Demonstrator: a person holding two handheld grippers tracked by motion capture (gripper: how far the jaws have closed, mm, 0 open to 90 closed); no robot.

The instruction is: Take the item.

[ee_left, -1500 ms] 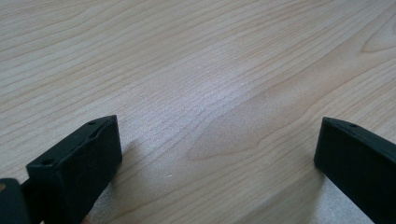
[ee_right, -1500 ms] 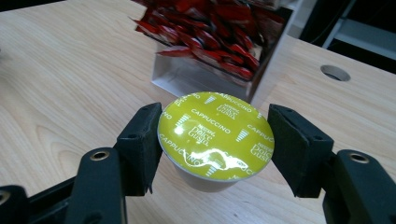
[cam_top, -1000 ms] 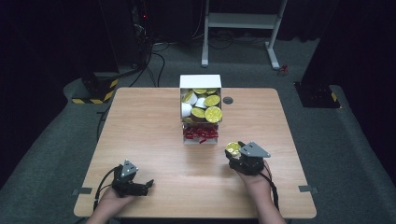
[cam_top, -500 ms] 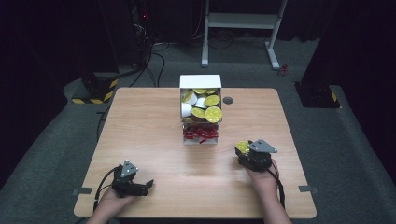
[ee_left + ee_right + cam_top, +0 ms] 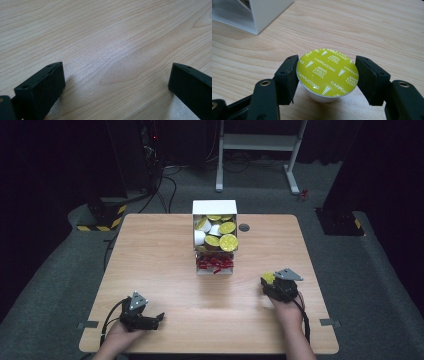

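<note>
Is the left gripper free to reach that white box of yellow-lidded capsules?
Probably yes: the left gripper is open and holds nothing, with bare wooden table between it and the white box.

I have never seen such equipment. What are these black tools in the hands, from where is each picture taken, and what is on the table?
A person sits at a wooden table and holds a hand-operated gripper in each hand; there is no robot arm. The high view looks down from above the person. The other two pictures come from small cameras riding on each gripper, looking along its two black jaws.

In the middle stands a white box full of coffee capsules with yellow-green lids, with a tray of red items in front of it.

The right gripper is shut on one capsule, its lid marked Cappuccino, with the jaws pressing its sides. The left gripper is open, its jaws wide apart over bare wood, holding nothing.
</note>
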